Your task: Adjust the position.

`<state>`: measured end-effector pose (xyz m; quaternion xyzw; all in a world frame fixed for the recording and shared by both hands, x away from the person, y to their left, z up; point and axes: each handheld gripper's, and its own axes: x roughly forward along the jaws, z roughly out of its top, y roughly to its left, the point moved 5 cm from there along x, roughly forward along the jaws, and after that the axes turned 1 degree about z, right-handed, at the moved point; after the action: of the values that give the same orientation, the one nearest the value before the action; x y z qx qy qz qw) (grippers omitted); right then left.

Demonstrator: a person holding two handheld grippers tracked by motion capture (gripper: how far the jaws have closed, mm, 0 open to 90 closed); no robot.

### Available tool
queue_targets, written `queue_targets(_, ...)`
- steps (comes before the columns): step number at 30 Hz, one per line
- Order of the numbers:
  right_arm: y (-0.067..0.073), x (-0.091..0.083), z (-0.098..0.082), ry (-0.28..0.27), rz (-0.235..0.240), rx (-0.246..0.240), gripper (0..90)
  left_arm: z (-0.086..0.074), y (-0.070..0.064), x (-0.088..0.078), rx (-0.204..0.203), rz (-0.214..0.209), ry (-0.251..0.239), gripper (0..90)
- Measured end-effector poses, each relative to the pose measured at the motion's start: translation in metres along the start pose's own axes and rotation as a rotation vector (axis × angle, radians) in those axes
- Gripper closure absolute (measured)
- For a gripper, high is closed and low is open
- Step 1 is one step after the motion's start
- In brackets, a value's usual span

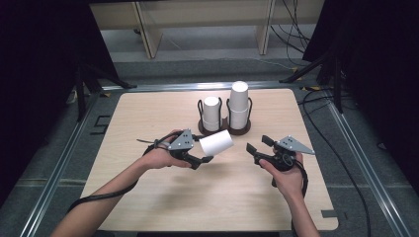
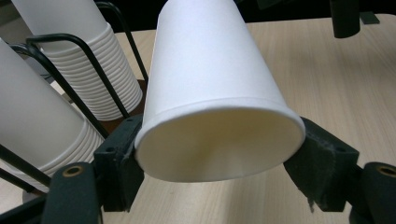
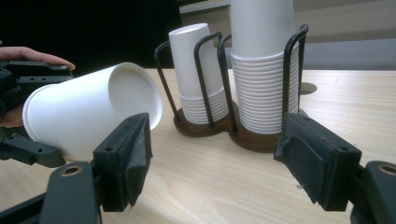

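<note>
Above wooden table [image 1: 148, 197], left gripper [image 1: 203, 159] jaws clamp paper cup [image 1: 216, 142]; right gripper [image 1: 257, 144] jaws wide.

Grey floor [image 1: 197, 64] (cables trailing), pale wooden bench [image 1: 202, 19] beyond, dark curtains [image 1: 39, 59] flanking.
</note>
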<state>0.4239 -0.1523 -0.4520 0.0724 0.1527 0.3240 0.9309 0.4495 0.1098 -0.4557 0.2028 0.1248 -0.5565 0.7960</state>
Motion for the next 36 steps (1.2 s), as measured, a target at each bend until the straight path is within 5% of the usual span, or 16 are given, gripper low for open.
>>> queue_targets(17,0.003,0.003,-0.002,0.007,0.033,-0.004,26.0,-0.003,0.006,-0.005,0.023,-0.071,0.058,25.6)
queue_targets(18,0.002,0.001,-0.002,0.026,0.008,-0.051,26.8,-0.004,0.007,-0.006,0.026,-0.076,0.066,25.7)
queue_targets(20,0.002,0.002,-0.002,0.03,0.011,-0.064,26.9,-0.004,0.007,-0.007,0.034,-0.086,0.075,25.8)
queue_targets(24,0.002,0.004,-0.003,0.033,0.029,-0.082,26.5,-0.003,0.006,-0.009,0.048,-0.109,0.086,25.9)
queue_targets(25,0.004,0.005,-0.004,0.034,0.048,-0.055,26.1,-0.003,0.006,-0.01,0.055,-0.126,0.102,25.9)
queue_targets(29,0.002,0.005,-0.006,0.048,0.056,-0.106,25.7,-0.002,0.005,-0.011,0.069,-0.138,0.104,26.1)
queue_targets(30,0.005,0.006,-0.008,0.041,0.09,-0.085,25.5,-0.002,0.005,-0.011,0.07,-0.142,0.106,26.1)
queue_targets(36,0.006,0.007,-0.011,0.085,0.083,-0.111,25.6,-0.004,0.006,-0.013,0.109,-0.168,0.163,26.3)
